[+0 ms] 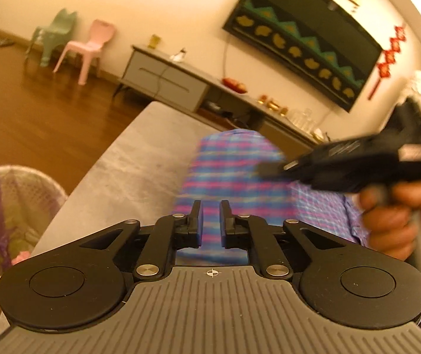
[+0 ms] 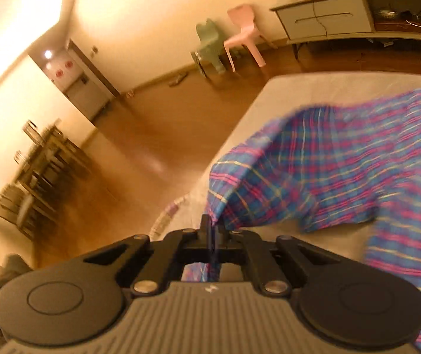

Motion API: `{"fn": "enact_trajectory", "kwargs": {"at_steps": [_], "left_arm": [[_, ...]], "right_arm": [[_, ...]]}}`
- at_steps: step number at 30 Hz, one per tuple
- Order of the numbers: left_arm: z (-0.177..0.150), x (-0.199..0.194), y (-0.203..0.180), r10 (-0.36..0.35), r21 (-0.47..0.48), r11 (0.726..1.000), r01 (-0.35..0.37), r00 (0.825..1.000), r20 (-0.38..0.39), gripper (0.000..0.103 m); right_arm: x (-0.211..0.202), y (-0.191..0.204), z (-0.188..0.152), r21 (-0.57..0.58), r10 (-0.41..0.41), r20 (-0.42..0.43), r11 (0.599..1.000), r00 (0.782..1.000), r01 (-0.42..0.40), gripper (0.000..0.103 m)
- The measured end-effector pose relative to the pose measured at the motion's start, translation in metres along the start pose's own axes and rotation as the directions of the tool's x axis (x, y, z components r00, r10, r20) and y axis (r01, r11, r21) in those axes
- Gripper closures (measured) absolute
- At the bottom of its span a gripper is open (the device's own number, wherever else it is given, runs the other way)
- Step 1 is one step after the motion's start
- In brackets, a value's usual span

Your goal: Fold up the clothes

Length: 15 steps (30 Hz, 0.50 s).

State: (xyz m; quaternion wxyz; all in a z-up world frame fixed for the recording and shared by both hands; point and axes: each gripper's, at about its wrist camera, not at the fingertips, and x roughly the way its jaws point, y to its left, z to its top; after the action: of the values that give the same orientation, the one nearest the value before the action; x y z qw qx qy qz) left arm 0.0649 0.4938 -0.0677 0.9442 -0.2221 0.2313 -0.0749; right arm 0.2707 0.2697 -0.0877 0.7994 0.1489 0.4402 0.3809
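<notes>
A blue and pink plaid garment (image 1: pixel 228 171) lies on a grey cushioned surface (image 1: pixel 139 165). My left gripper (image 1: pixel 211 221) hovers over the garment's near end, its jaws a little apart with nothing pinched between them. My right gripper (image 2: pixel 213 224) is shut on an edge of the plaid garment (image 2: pixel 343 165), lifting a flap of it above the grey surface (image 2: pixel 299 88). In the left wrist view the right gripper (image 1: pixel 272 169) reaches in from the right over the cloth, held by a hand (image 1: pixel 393 221). Both views are motion-blurred.
A lined waste bin (image 1: pixel 9 206) stands on the wood floor left of the surface. Beyond are a grey TV cabinet (image 1: pixel 166 79), a wall TV (image 1: pixel 301 41), and pink (image 1: pixel 89 50) and green (image 1: pixel 54 35) plastic chairs. Dining chairs (image 2: pixel 39 174) stand at the far left.
</notes>
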Motion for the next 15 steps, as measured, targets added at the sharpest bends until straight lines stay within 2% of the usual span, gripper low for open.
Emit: {"fn": "enact_trajectory", "kwargs": {"at_steps": [3,6,8,9,11,12,13,14,15], "left_arm": [[0.000,-0.002,-0.012,-0.042,0.004,0.999,0.042,0.999,0.006,0.102],[-0.002,0.002,-0.032,-0.111,0.029,0.993,0.111,0.994,-0.015,0.101],[-0.010,0.012,-0.058,-0.158,0.091,0.982,0.165,0.984,-0.079,0.099],[-0.016,0.018,-0.072,-0.167,0.131,0.974,0.182,0.979,-0.118,0.097],[-0.030,0.030,-0.099,-0.172,0.212,0.954,0.212,0.966,-0.192,0.096],[-0.038,0.033,-0.110,-0.163,0.244,0.946,0.215,0.963,-0.216,0.096],[-0.046,0.036,-0.121,-0.153,0.270,0.938,0.216,0.959,-0.237,0.096],[-0.053,0.036,-0.129,-0.138,0.287,0.935,0.209,0.959,-0.249,0.095],[-0.060,0.034,-0.135,-0.120,0.297,0.935,0.194,0.960,-0.252,0.095]], "right_arm": [[-0.066,-0.028,0.006,-0.005,-0.018,0.025,1.000,1.000,0.018,0.101],[-0.130,-0.085,0.000,0.018,-0.117,0.014,0.993,0.993,0.117,0.101],[-0.163,-0.130,-0.011,0.067,-0.194,-0.011,0.979,0.981,0.195,0.100],[-0.176,-0.157,-0.020,0.116,-0.256,-0.024,0.959,0.966,0.257,0.096],[-0.186,-0.199,-0.039,0.212,-0.312,-0.048,0.925,0.949,0.315,0.092],[-0.189,-0.217,-0.049,0.255,-0.317,-0.051,0.913,0.947,0.319,0.083],[-0.192,-0.224,-0.059,0.285,-0.335,-0.036,0.899,0.941,0.331,0.062],[-0.195,-0.232,-0.069,0.316,-0.354,-0.021,0.885,0.935,0.342,0.054],[-0.198,-0.238,-0.079,0.341,-0.372,-0.006,0.872,0.928,0.352,0.050]]}}
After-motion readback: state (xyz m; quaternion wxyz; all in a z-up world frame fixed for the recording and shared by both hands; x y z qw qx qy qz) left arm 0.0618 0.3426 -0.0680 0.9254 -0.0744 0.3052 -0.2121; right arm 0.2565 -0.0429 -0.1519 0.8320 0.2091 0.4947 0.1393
